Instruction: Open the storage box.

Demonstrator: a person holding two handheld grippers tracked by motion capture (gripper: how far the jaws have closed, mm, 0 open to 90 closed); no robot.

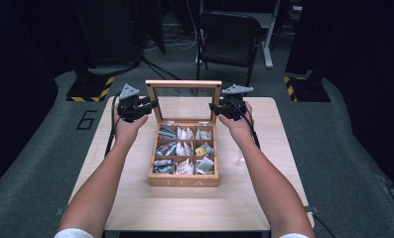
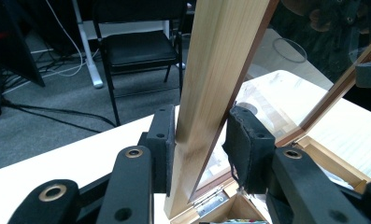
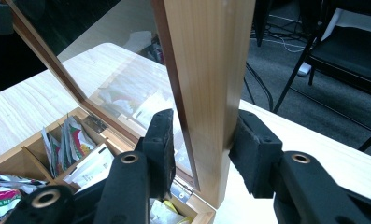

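Left gripper [image 1: 152, 105]: raised, level, pointing inward; jaws clamped on lid frame [image 1: 153, 101], left post. Right gripper [image 1: 213, 108]: mirrored, pointing inward; jaws astride right post, grip uncertain. Forearms [image 1: 264, 173] extended forward, slightly converging; hands [image 1: 126, 126] wrapped around gripper bodies.

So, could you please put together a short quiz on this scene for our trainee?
1. True or false: the lid of the tea box stands open, roughly upright.
2. How many compartments does the tea box have? A) four B) six C) nine
3. What stands between the jaws of the left gripper and of the right gripper?

Key
1. True.
2. C: three rows of three, with packets in them.
3. A side rail of the lid's wooden frame: the left gripper at the lid's left side, the right gripper at its right side.
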